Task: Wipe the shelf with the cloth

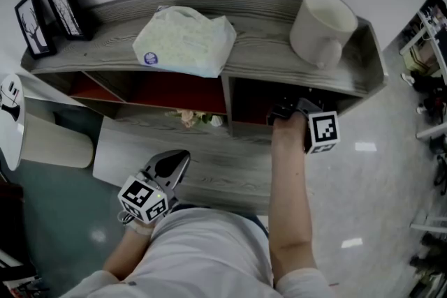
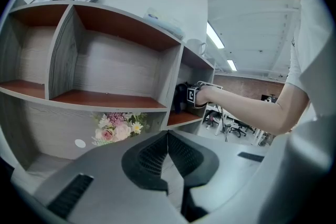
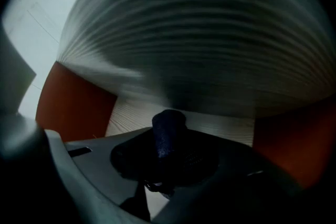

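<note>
The grey wooden shelf unit (image 1: 265, 45) has red-brown compartments (image 2: 105, 98). My right gripper (image 1: 285, 111) reaches into the right-hand compartment, its jaws mostly hidden under the top board. In the right gripper view, this gripper (image 3: 168, 140) is shut on a dark blue rolled cloth (image 3: 168, 131), close to the pale wood back wall (image 3: 220, 123). My left gripper (image 1: 174, 161) hangs low in front of the unit near my body. Its jaws (image 2: 168, 136) are shut and empty.
On the top board stand two black picture frames (image 1: 49, 17), a soft pack of wipes (image 1: 185, 42) and a white mug (image 1: 321, 28). Artificial flowers (image 1: 197, 118) (image 2: 118, 126) sit under the middle compartment. A white bin (image 1: 52, 143) stands at the left.
</note>
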`<state>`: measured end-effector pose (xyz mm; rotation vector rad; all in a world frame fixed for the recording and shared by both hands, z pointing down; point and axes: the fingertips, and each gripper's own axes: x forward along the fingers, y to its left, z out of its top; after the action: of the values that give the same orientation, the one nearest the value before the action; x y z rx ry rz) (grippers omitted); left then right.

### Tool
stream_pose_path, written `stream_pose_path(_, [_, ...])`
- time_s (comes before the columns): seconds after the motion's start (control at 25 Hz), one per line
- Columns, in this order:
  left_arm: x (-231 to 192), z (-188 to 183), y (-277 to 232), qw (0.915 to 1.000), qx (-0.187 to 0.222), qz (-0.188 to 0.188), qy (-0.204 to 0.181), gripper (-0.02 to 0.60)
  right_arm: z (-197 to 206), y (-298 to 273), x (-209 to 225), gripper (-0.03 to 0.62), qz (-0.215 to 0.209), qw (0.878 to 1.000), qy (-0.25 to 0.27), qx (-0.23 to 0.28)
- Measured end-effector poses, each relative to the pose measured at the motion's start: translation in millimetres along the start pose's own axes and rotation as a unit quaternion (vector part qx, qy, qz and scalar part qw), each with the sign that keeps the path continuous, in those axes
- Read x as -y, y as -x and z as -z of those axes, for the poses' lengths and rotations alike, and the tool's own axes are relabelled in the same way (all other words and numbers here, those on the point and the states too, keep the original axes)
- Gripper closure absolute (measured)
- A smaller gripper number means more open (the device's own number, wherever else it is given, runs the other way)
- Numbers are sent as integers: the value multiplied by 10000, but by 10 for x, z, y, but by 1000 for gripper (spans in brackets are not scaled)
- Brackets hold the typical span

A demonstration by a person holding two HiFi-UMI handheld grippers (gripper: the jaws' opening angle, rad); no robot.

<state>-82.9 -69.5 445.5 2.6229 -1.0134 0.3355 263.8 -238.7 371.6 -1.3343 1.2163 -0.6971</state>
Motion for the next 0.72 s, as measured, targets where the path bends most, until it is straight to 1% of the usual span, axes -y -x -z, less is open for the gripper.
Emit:
stream_pose_path(0.16, [20,16,-18,10000,-15,48,24,566,262,41,142,505,160,9988,65,-450])
stream_pose_path(0.36, [27,37,-7,10000,-8,54,55,566,727,99,188,505,188,9919,89,-1256])
stream_pose_path(0.52, [15,63,37,9999,-15,17,107,566,1035,149,104,505,-40,9804,213,-1959])
stream_pose_path(0.72, [30,88,59,9999,21,41,160,566,1194,260,-134,505,-558,9682,585,-2367])
